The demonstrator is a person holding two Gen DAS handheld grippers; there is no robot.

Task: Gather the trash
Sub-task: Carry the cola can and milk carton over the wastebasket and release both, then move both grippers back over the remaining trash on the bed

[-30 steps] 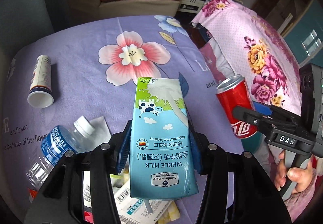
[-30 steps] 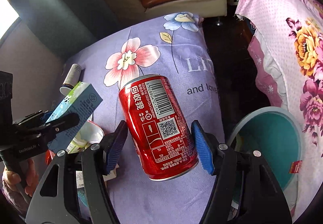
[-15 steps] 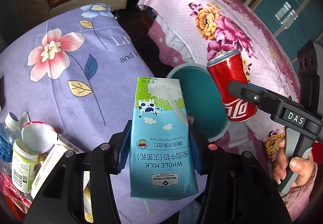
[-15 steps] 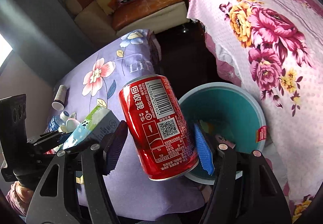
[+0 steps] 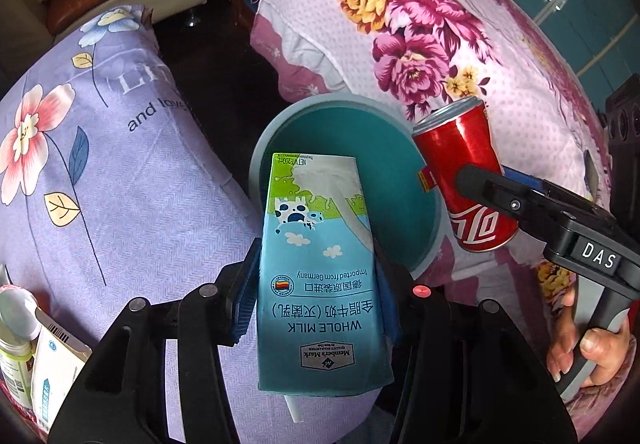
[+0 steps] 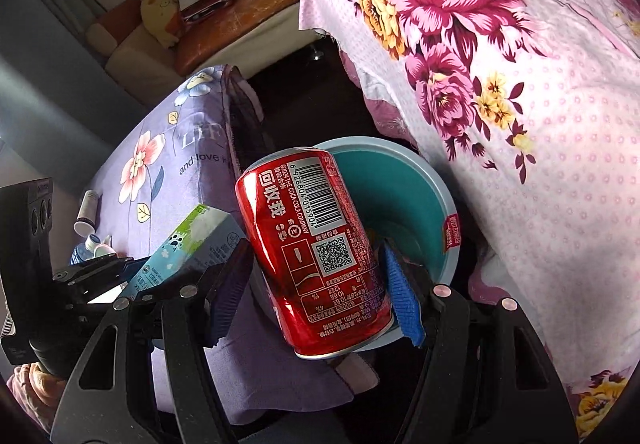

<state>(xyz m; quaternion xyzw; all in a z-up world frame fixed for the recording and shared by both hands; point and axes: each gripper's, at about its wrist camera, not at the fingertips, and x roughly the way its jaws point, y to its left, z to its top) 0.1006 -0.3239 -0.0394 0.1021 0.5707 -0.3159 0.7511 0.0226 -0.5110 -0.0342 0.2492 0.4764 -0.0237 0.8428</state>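
Two grippers, each clamped on a piece of trash above a teal bin (image 5: 424, 240). Left gripper (image 5: 316, 298) pinching a blue-and-green milk carton (image 5: 320, 276) between blue pads (image 5: 245, 302), carton upright in the jaws, its top end over the bin's opening in the left wrist view. Right gripper (image 6: 316, 278) squeezing a red cola can (image 6: 312, 248), tilted, barcode up, hanging over the near rim of the bin (image 6: 450, 244). Bin standing in a dark gap between a purple flowered cloth (image 5: 120, 203) and a pink rose-patterned cover (image 6: 540, 163). Left on the purple cloth: a small white bottle (image 6: 86, 211), a water bottle (image 6: 86, 248). Fingers of a hand (image 5: 588, 348) wrapped round the right gripper's handle.
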